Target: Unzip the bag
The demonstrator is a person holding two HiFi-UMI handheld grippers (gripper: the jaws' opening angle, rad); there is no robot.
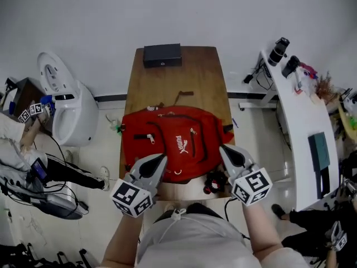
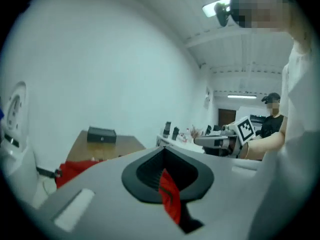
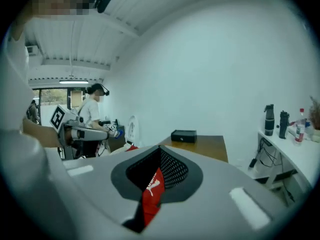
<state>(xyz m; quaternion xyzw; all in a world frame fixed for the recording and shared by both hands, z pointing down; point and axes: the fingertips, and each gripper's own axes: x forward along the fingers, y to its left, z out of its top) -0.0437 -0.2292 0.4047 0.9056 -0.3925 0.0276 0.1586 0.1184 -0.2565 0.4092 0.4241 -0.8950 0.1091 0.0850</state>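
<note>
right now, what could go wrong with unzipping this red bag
The red fabric backpack lies close to the near edge of the wooden table, so a tug toward the person might drag it off. The left gripper and right gripper both have jaws shut on nothing, so nothing steadies it.

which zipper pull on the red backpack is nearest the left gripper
The white zipper pull left of the Puma logo; the other pull sits above the logo, farther right.

I count one red Puma backpack (image 1: 167, 134), one black box (image 1: 162, 55), one wooden table (image 1: 196, 78), one white desk (image 1: 299, 117), and two grippers: left gripper (image 1: 163, 157), right gripper (image 1: 222, 148).
</note>
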